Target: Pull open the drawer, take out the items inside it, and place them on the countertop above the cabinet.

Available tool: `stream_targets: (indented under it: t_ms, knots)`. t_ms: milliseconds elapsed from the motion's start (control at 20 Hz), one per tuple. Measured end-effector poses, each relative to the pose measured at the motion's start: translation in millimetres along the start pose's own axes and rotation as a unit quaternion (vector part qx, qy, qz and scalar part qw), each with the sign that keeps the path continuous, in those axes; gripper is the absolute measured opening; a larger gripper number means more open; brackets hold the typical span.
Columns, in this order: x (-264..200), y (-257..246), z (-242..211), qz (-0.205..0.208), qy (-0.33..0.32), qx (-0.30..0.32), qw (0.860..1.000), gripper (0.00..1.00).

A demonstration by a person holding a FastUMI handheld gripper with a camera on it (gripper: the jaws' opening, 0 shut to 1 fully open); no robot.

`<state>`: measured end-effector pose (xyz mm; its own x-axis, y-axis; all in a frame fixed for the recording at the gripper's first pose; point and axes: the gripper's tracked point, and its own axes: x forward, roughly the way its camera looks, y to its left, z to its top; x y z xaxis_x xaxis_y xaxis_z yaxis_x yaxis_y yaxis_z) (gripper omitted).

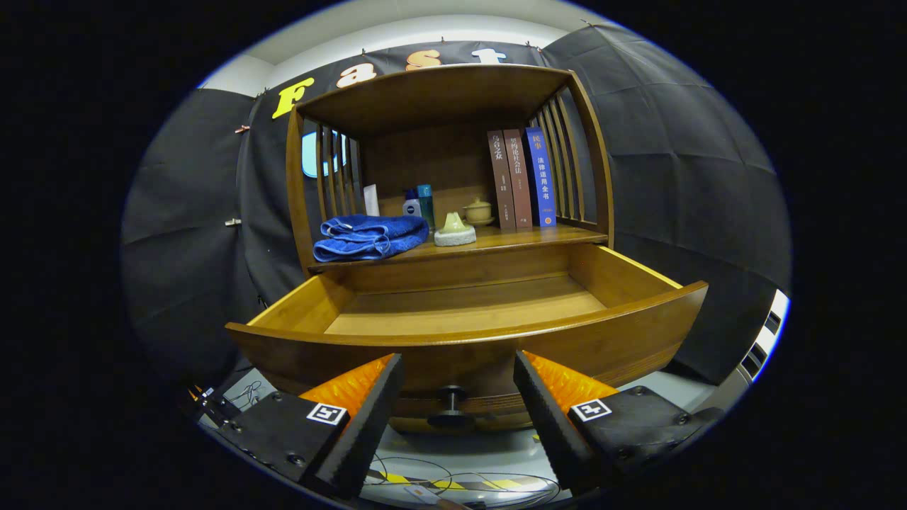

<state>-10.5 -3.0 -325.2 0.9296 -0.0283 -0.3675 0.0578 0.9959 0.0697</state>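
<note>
Your gripper [453, 397] hangs released, fingers flanking the dark knob [451, 405] of the brown wooden drawer [468, 333], pulled out toward you, long axis crosswise, below the countertop [496, 241].

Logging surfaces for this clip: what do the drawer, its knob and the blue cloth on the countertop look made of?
Drawer: varnished wood, grain and sheen visible. Knob, between the open gripper's fingers: dark, smooth, possibly metal or plastic. Blue cloth: soft terry-like fabric, folded, plush.
</note>
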Motion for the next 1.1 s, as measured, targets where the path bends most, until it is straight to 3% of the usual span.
stream_targets:
  t_ms: [550,1100]
  knots:
    - [12.5,-1.0,4.2,-0.016,0.002,-0.004,1.0,0.98]
    - [109.0,0.5,42.2,-0.02,-0.001,-0.014,1.0,0.98]
